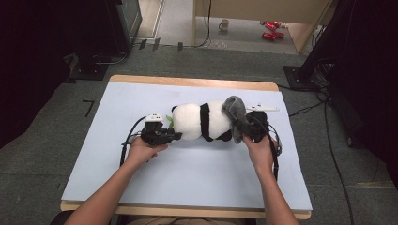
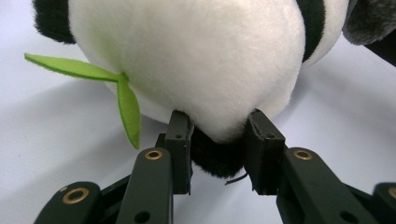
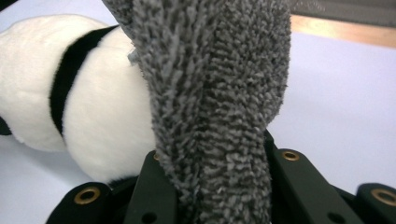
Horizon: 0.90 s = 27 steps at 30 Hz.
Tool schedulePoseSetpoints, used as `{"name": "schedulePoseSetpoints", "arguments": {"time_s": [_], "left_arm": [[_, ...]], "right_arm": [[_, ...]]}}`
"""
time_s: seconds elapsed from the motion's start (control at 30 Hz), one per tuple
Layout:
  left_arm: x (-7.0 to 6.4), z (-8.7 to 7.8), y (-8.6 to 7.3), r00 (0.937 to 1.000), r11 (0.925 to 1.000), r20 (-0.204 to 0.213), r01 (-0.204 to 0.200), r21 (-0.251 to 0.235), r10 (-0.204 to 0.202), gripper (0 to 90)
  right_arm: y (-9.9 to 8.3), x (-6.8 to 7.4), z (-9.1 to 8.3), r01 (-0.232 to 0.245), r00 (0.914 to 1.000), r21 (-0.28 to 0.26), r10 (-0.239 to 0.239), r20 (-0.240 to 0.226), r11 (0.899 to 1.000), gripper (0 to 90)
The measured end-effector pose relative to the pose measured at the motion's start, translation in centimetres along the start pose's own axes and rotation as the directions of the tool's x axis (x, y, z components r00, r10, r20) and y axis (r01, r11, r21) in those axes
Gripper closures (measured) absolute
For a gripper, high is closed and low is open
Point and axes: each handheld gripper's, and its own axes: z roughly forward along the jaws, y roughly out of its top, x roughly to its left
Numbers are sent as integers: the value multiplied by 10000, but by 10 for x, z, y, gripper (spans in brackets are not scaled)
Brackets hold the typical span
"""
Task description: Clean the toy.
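Lying on its side across the middle of the pale blue tabletop (image 1: pixel 187 173), a plush panda (image 1: pixel 202 122) stretched left to right, white with a black band round its body and a small green felt leaf (image 2: pixel 116 88) at its left end. A grey fuzzy cloth (image 1: pixel 234 115) was draped over its right end and hung down toward the person.

At the panda's left end, the left gripper (image 1: pixel 162 133) had its jaws narrowed onto a bulge of white plush with a dark patch beneath it; in the left gripper view the fur swelled out between and above the two black jaws, and the leaf hung just beside the left one. At the right end, the right gripper (image 1: pixel 256 126) had its jaws closed on the cloth's hanging fold, which rose straight up between them in the right gripper view, with the panda just behind and to the left.

The work seemed to be drawing the cloth over or off the toy while the other hand steadied it. To do it well, the left grip probably needed to stay firm and low on the tabletop, while the right pulled the cloth slowly and evenly along the body, so the plush neither rolled nor slipped free.
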Motion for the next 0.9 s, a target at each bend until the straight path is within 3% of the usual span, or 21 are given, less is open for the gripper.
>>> {"name": "schedulePoseSetpoints", "arguments": {"time_s": [0.03,0.1,0.23,0.37,0.47,0.57,0.73,0.9], "left_arm": [[0,0,0,10000,10000,-19,-55,-52,55,657],[0,0,-1,9999,9999,-57,-100,-101,99,646],[2,-1,-1,10000,9999,-31,-27,-158,26,592],[1,-1,-3,9991,9993,-200,-364,-35,363,504],[3,-4,-5,9986,9990,-251,-455,-9,455,460],[6,-4,-8,9994,9995,-189,-306,1,306,438],[6,-1,-12,9995,9996,-182,-260,56,261,420],[1,4,-13,9979,9984,-330,-562,-97,558,420]], "right_arm": [[-1,-3,-1,-257,9996,-33,256,-123,9997,728],[1,-4,-4,-322,9988,-217,314,-366,9992,727],[8,11,-14,76,9959,-819,-149,-890,9966,726],[13,31,-17,719,9815,-945,-873,-1705,9929,724],[13,41,-10,1065,9765,-560,-1151,-1822,9927,725],[10,42,0,1071,9765,-278,-1104,-1852,9939,724],[11,36,8,767,9797,-401,-827,-1826,9963,721],[14,31,13,536,9824,-561,-628,-1761,9970,718]]}}
